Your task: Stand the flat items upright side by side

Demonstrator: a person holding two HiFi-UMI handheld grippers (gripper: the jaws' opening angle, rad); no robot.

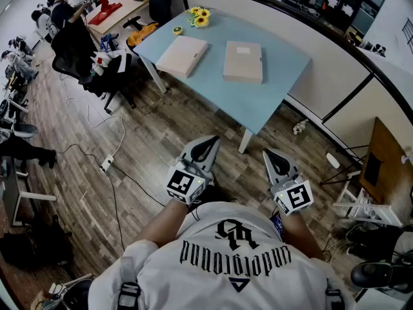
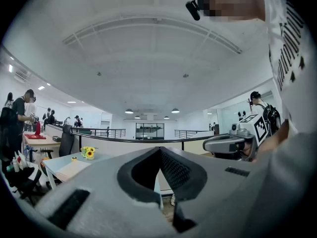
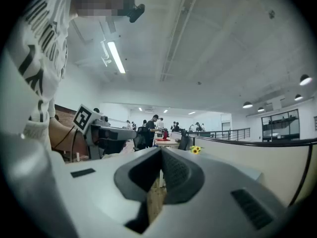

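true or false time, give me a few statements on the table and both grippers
1. The left box and right box lie flat on the table. True.
2. The left gripper holds a box. False: it is shut and empty, well short of the table.
3. Sunflowers sit on the table. True.
4. The boxes are stacked. False: they lie side by side, apart.
5. The right gripper is wide open. False: its jaws are shut, with nothing between them.
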